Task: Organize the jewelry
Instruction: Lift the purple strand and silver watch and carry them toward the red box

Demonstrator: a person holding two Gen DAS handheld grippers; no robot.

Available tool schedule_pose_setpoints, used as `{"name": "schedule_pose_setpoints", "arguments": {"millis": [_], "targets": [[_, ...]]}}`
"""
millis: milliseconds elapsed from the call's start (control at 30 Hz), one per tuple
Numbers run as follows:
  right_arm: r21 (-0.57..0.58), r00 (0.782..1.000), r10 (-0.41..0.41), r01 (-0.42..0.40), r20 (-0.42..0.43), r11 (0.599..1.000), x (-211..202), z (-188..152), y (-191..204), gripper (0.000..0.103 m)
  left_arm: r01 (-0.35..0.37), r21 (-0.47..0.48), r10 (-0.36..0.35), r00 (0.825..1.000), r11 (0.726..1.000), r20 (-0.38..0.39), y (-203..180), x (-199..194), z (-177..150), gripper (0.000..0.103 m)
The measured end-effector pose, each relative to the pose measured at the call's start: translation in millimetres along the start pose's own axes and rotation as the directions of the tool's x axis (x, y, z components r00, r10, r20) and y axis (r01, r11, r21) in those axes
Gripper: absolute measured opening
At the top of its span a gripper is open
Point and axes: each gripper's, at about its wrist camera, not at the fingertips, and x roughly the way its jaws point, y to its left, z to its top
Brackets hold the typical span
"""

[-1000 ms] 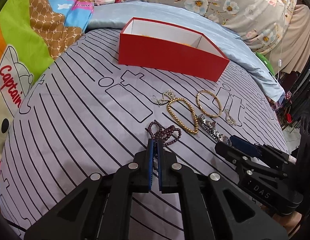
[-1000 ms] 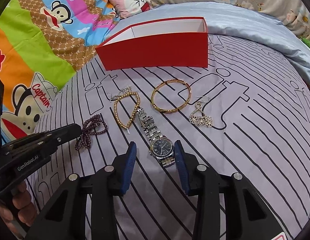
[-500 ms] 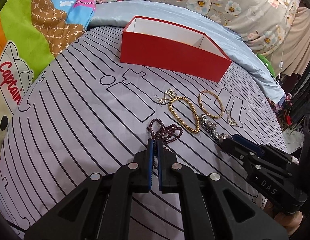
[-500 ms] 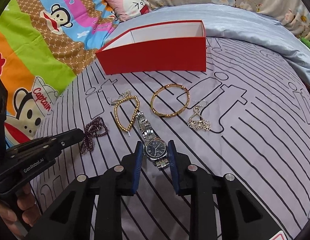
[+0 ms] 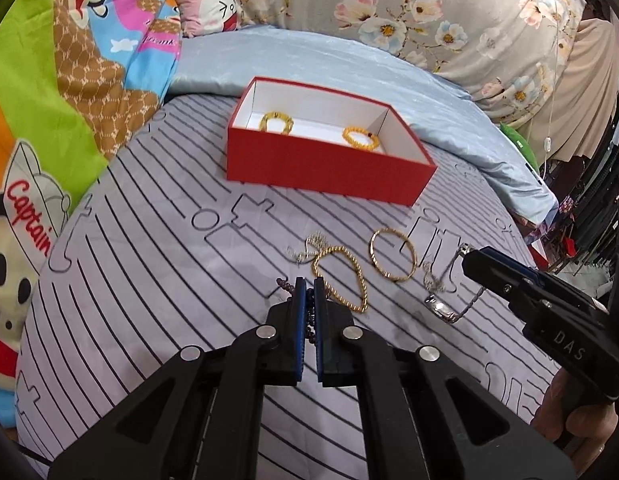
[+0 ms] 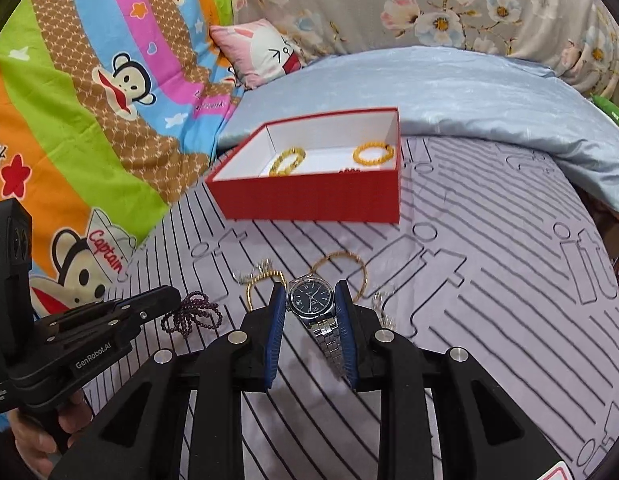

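Note:
My right gripper (image 6: pixel 310 294) is shut on a silver watch (image 6: pixel 310 303) with a dark dial and holds it lifted above the bed; the watch hangs from it in the left wrist view (image 5: pixel 453 292). My left gripper (image 5: pixel 307 286) is shut on a dark purple bead bracelet (image 6: pixel 191 314) and hangs over the sheet. A red box (image 5: pixel 329 168) with a white inside holds two yellow bead bracelets (image 5: pixel 275 122). A gold bead bracelet (image 5: pixel 341 276), a gold bangle (image 5: pixel 393 254) and silver earrings (image 5: pixel 307 248) lie on the striped sheet.
The grey striped sheet (image 5: pixel 149 280) covers the bed. A pale blue quilt (image 5: pixel 349 64) lies behind the box. A cartoon blanket (image 5: pixel 49 120) is on the left, a pink pillow (image 6: pixel 261 50) at the back.
My right gripper closed on the watch and lifted it off the sheet. Both grippers rose, so the inside of the box shows. My left gripper stayed shut on the purple bracelet.

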Motion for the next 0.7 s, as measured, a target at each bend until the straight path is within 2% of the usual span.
{"name": "schedule_pose_setpoints", "arguments": {"millis": [167,367,700], "targets": [[0.003,0.999,0.015,-0.015,0.040,1.000,-6.2,22.2,-4.2,0.024,0.007,0.016,-0.007,0.999,1.000,0.044,-3.1,-7.4,22.6,0.003],[-0.019,0.996,0.021,-0.020,0.091,1.000,-7.0,58.8,-5.6,0.024,-0.020,0.059,0.014,0.995,0.998,0.097,-10.6,-8.5,56.7,0.003],[-0.038,0.992,0.025,-0.021,0.121,0.999,27.4,126.9,-9.4,0.024,-0.053,0.083,0.039,0.986,0.995,0.164,-15.4,14.8,120.3,0.003]]}}
